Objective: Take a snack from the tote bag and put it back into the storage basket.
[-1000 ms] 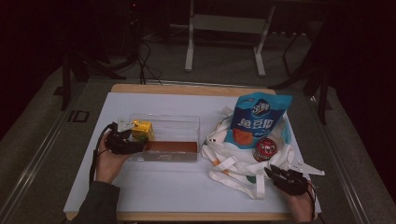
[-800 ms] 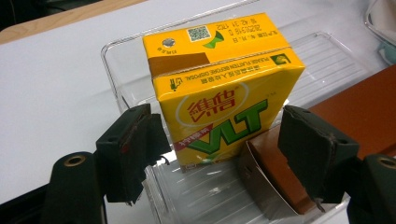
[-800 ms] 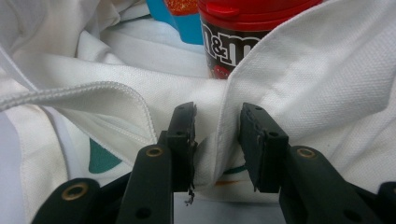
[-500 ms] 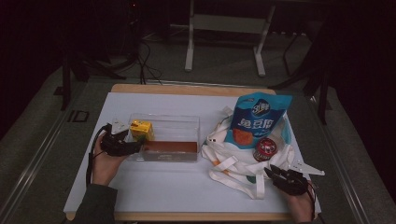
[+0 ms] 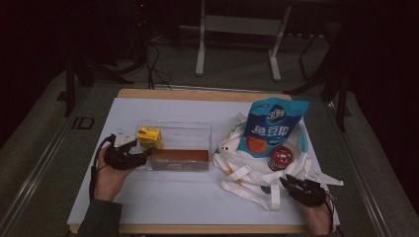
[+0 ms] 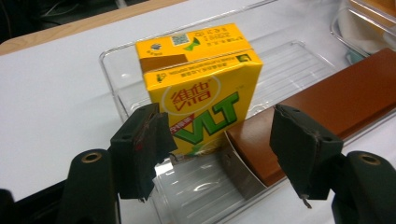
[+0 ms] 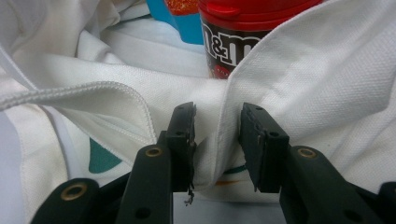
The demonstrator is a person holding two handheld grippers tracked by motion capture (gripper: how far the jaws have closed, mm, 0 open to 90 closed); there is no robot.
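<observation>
A yellow juice carton (image 6: 205,93) stands upright in the left end of a clear plastic box (image 6: 116,74), beside a flat brown box (image 6: 336,93). My left gripper (image 6: 219,130) sits at the clear box's near left corner, just short of the carton (image 5: 149,137). Its jaws have just been closing a little, but they stand apart and do not press on the carton. My right gripper (image 7: 217,121) is shut on a fold of the white tote bag (image 7: 303,84). A red-lidded M&M's tub (image 7: 233,42) lies on the bag just beyond the jaws.
A blue snack pouch (image 5: 272,123) leans upright at the back of the tote bag (image 5: 242,163), whose straps trail toward the table's front. The white table top (image 5: 173,197) ends close to both hands. Chair legs and cables stand on the floor beyond.
My left gripper has slipped slightly to the left, off the clear box's end, and its jaws stand a bit narrower. The right gripper and the bag have not moved.
</observation>
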